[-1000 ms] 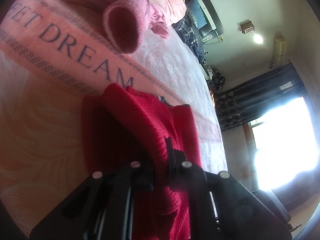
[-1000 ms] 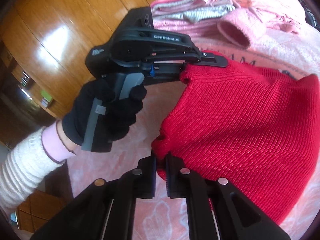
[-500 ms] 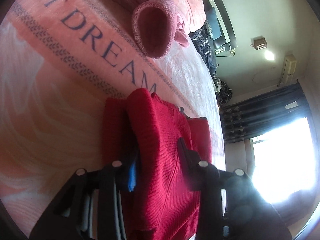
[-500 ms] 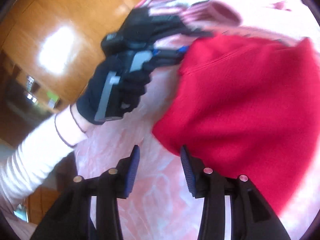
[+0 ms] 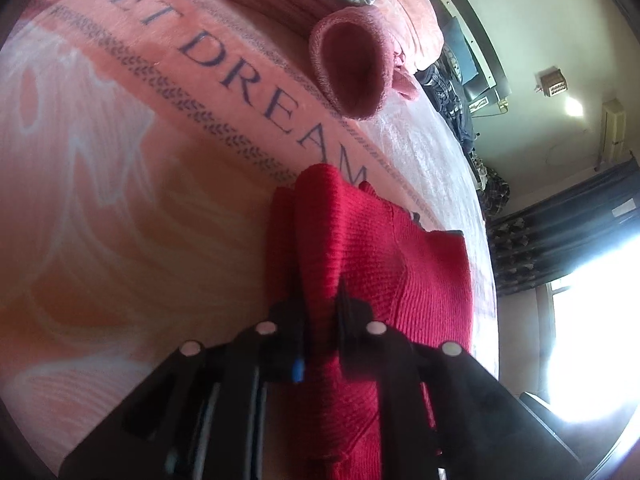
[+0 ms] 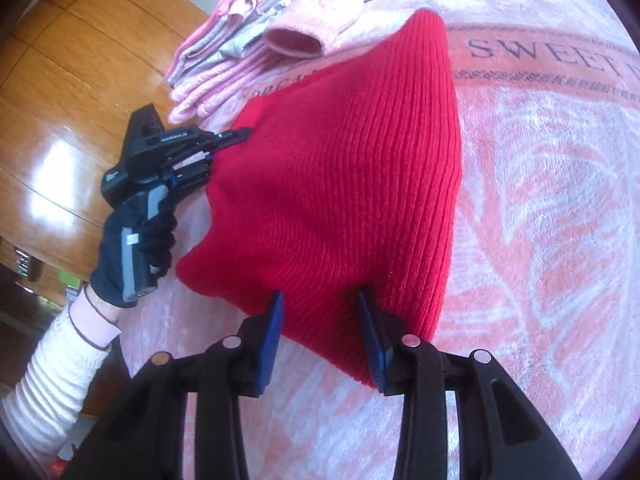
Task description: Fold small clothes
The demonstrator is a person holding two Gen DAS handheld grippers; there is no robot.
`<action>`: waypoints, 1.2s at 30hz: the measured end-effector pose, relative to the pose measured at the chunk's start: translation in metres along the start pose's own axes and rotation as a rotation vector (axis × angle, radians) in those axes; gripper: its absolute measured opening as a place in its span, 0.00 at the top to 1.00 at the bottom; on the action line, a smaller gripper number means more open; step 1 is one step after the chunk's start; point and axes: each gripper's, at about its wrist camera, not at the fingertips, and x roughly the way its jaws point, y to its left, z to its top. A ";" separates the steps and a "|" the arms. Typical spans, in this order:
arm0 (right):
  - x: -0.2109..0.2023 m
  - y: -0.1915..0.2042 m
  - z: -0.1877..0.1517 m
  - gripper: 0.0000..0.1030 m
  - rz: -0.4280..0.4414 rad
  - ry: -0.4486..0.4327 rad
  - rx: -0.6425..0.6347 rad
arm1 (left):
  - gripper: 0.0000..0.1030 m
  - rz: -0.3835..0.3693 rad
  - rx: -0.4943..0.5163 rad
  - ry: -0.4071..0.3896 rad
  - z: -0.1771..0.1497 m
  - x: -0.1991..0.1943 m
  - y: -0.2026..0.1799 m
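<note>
left gripper (image 5: 320, 320) pinches the red knit sweater (image 6: 340, 184); right gripper (image 6: 320, 328) is spread at its hem. close squarely on the hem, then fold flat onto the blanket (image 6: 560, 200).

Plain red ribbed knit (image 6: 340, 184) on pink blanket (image 6: 552, 240) lettered dark grey, swirled white

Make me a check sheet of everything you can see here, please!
Surface: pink blanket printed SWEET DREAM.
Job's things: red knitted garment, partly folded, lying on the blanket.
Clutter: pile of pink and grey clothes behind it.
Grippers: left gripper shut on the red garment's edge; right gripper open, fingers at the garment's near edge.
Cables: nothing seen.
Surroundings: wooden wardrobe, dark curtain, bright window.
</note>
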 end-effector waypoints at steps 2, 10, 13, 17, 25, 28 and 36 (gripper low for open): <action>-0.011 -0.001 -0.003 0.58 0.003 -0.017 -0.003 | 0.66 0.000 0.024 0.010 -0.005 -0.012 -0.013; -0.034 -0.017 -0.024 0.53 -0.046 -0.033 0.033 | 0.58 -0.027 0.118 0.038 -0.095 -0.074 -0.034; -0.034 -0.017 -0.030 0.53 -0.057 -0.027 0.026 | 0.54 -0.008 0.161 0.068 -0.121 -0.066 -0.043; -0.031 -0.012 -0.031 0.53 -0.077 -0.027 0.011 | 0.66 0.020 0.148 0.134 -0.139 -0.043 -0.036; -0.029 -0.018 -0.036 0.53 -0.081 -0.027 0.014 | 0.98 0.010 0.035 0.146 -0.139 -0.053 0.008; -0.026 -0.019 -0.036 0.53 -0.094 -0.017 0.008 | 0.97 0.008 0.039 0.168 -0.139 -0.046 0.019; -0.033 -0.010 -0.026 0.53 -0.080 -0.021 -0.016 | 0.67 -0.082 0.019 0.108 -0.125 -0.068 0.004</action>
